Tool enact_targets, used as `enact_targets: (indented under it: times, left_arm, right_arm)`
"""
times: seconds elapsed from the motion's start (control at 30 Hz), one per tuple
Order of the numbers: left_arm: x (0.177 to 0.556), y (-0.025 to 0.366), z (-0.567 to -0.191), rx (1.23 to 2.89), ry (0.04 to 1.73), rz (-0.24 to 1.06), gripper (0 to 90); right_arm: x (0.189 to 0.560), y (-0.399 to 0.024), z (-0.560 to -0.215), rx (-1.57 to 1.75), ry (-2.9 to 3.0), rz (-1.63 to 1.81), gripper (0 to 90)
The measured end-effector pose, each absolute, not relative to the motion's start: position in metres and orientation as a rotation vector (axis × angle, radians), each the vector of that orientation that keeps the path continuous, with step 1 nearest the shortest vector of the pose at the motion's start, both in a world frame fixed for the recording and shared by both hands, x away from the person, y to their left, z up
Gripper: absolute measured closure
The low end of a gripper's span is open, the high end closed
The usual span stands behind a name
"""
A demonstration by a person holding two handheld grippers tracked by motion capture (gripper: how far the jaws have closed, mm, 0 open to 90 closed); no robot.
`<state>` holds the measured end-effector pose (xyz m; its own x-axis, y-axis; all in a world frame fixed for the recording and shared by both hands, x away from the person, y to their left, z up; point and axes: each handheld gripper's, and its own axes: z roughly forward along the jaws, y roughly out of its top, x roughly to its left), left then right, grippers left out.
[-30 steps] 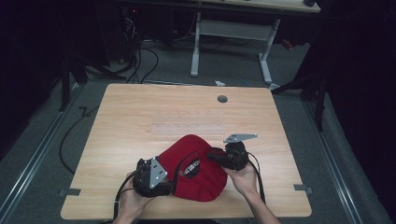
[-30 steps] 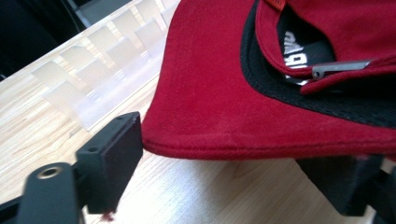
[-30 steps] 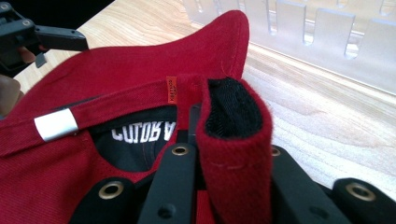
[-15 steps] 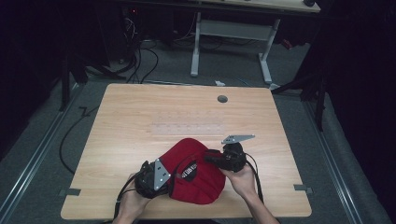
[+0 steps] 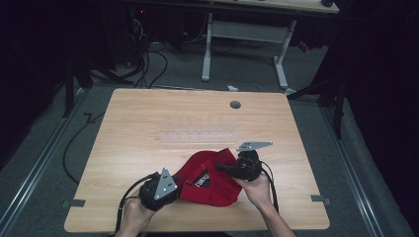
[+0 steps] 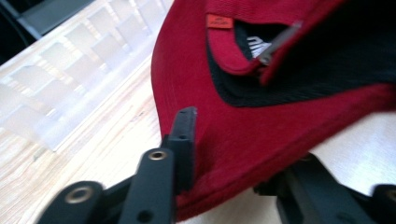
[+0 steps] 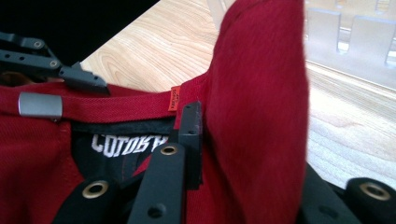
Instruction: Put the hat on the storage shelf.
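Tongs in both of a person's hands grip a red cap [image 5: 210,180] at the near edge of a pale wooden bench [image 5: 148,128], seen from the high view. The left tongs [image 5: 174,186] clamp the cap's left edge, the right tongs [image 5: 220,168] clamp its upper right part, and the cap sits between them, partly lifted and folded. A grey three-cornered plate tops each tool, and black cables trail back toward the person's forearms at the bottom of the frame.

From the left gripper view, the left tongs [image 6: 233,172] are closed on a curved red edge of the cap [image 6: 261,116], one black jaw on each side of the fabric; the cap's black inner lining and a small orange tag [image 6: 219,21] show beyond. A clear ridged plastic strip [image 6: 70,79] lies on the wood farther off.

From the right gripper view, the right tongs [image 7: 247,154] pinch a thick standing fold of red fabric [image 7: 261,93]. Beside them runs the cap's red rear strap [image 7: 116,105] with a metal clasp [image 7: 39,106] and an orange tag [image 7: 174,99]; white lettering [image 7: 128,142] shows on the black lining below. The other tool's black jaw reaches in at upper left, resting at the strap.

A round grommet [image 5: 235,104] marks the bench's far side; a second desk frame [image 5: 244,37] stands on the grey floor behind.
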<state>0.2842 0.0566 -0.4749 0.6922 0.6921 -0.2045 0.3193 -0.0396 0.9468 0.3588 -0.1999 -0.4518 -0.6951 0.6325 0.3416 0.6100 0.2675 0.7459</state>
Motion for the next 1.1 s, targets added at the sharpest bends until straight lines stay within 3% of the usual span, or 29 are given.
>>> enact_targets:
  times: [0.2,0.53,0.87,1.1]
  left_arm:
    - [0.279,0.057,-0.47,1.673,0.814,0.341,76.1]
    - [0.277,0.06,-0.467,1.705,0.823,0.325,85.6]
    - [0.284,0.082,-0.457,1.589,0.899,0.292,85.6]
    - [0.29,0.1,-0.444,1.484,0.923,0.252,85.5]
  right_arm:
    - [0.361,-0.199,-0.452,1.214,2.468,1.467,69.3]
    - [0.361,-0.23,-0.435,1.288,2.2,1.605,48.1]
    - [0.349,-0.256,-0.425,1.25,2.04,1.611,44.4]
    - [0.348,-0.257,-0.47,1.266,2.115,1.375,41.8]
